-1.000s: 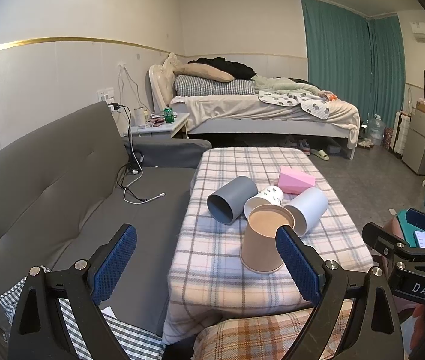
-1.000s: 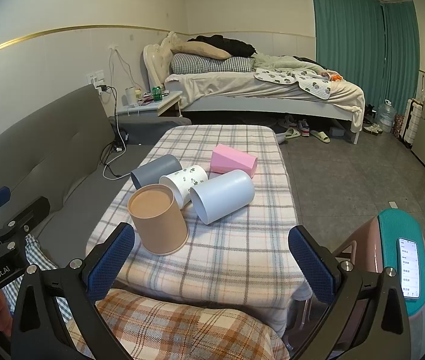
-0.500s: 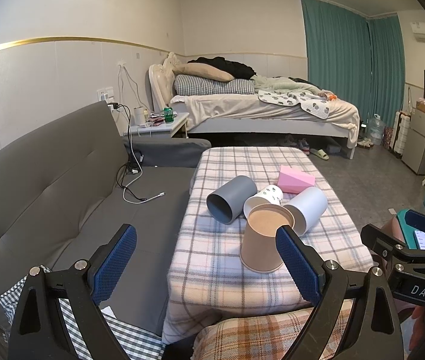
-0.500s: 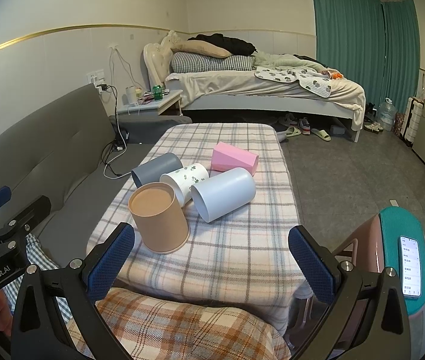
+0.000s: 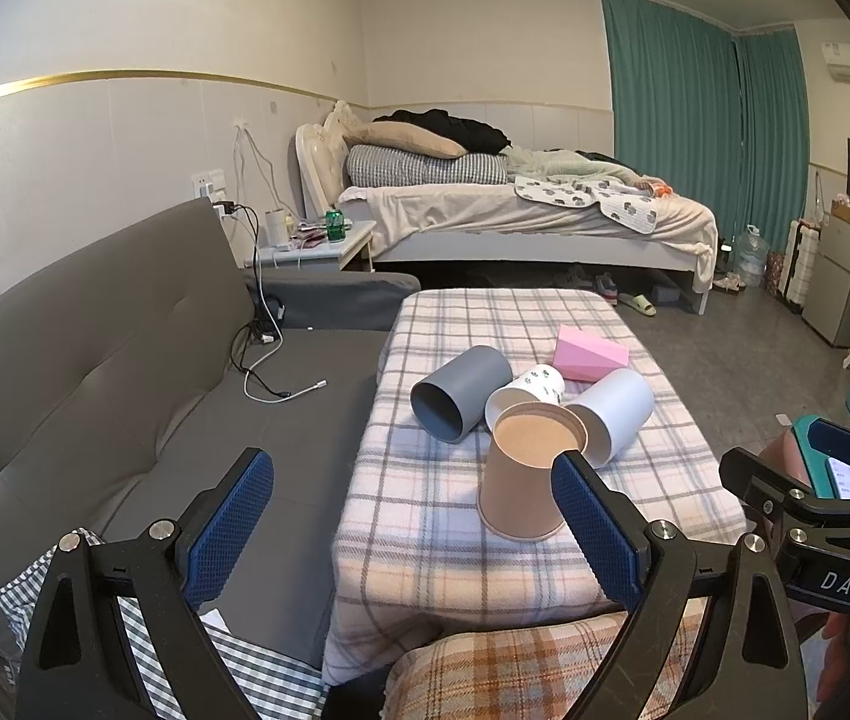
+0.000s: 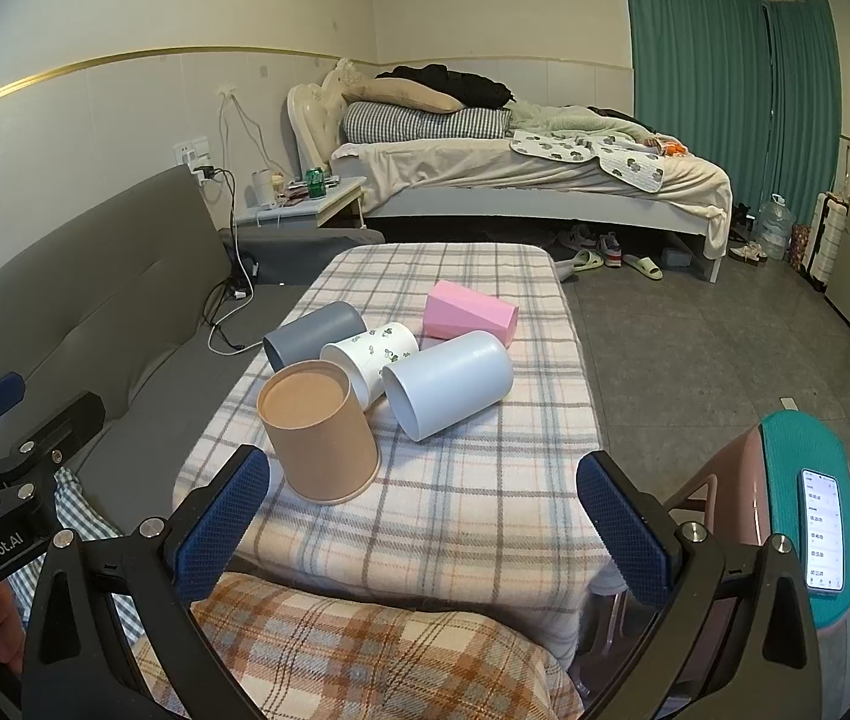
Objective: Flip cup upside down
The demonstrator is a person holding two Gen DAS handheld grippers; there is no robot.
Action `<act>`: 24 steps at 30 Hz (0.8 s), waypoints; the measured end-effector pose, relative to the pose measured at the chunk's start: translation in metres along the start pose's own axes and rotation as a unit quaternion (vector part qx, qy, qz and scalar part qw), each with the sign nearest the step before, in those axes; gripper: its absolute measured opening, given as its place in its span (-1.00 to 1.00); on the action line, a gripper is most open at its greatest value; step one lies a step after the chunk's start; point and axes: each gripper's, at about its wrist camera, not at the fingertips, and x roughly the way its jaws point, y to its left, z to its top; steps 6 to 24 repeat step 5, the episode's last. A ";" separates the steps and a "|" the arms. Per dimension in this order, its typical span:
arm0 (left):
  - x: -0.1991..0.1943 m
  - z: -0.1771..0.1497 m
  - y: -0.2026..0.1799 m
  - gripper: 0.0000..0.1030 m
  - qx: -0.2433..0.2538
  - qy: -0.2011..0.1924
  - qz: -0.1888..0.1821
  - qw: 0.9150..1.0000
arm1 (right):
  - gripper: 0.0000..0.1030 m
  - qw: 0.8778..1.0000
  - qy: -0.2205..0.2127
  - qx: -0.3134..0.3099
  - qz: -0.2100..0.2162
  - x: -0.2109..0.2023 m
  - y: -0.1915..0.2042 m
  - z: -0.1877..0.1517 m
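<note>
A brown paper cup stands on the plaid-covered table, wide end down, flat bottom up. Behind it lie a dark grey cup, a white patterned cup, a pale blue cup and a pink cup, all on their sides. My left gripper is open and empty, in front of the table's near left edge. My right gripper is open and empty, in front of the near edge.
A grey sofa runs along the left with cables on its seat. A plaid cushion lies just below the grippers. A stool with a phone stands at the right. A bed is at the back.
</note>
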 end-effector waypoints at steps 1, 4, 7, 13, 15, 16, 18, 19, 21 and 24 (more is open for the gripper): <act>0.000 0.000 0.000 0.88 0.000 0.000 0.000 1.000 | 1.00 1.000 0.001 0.000 0.000 0.001 0.000 -0.001; 0.001 -0.001 -0.001 0.88 0.001 -0.001 -0.001 1.000 | 1.00 1.000 0.001 0.000 0.000 0.001 0.000 -0.001; 0.002 -0.001 0.000 0.88 0.002 0.000 -0.001 1.000 | 1.00 1.000 0.001 0.000 0.000 0.000 0.000 -0.002; 0.002 -0.001 0.000 0.88 0.002 0.000 -0.001 1.000 | 1.00 1.000 0.001 0.000 0.000 0.000 0.000 -0.002; 0.002 -0.001 0.000 0.88 0.002 0.000 -0.001 1.000 | 1.00 1.000 0.001 0.000 0.000 0.000 0.000 -0.002; 0.002 -0.001 0.000 0.88 0.002 0.000 -0.001 1.000 | 1.00 1.000 0.001 0.000 0.000 0.000 0.000 -0.002; 0.002 -0.001 0.000 0.88 0.002 0.000 -0.001 1.000 | 1.00 1.000 0.001 0.000 0.000 0.000 0.000 -0.002; 0.002 -0.001 0.000 0.88 0.002 0.000 -0.001 1.000 | 1.00 1.000 0.001 0.000 0.000 0.000 0.000 -0.002; 0.002 -0.001 0.000 0.88 0.002 0.000 -0.001 1.000 | 1.00 1.000 0.001 0.000 0.000 0.000 0.000 -0.002; 0.002 -0.001 0.000 0.88 0.002 0.000 -0.001 1.000 | 1.00 1.000 0.001 0.000 0.000 0.000 0.000 -0.002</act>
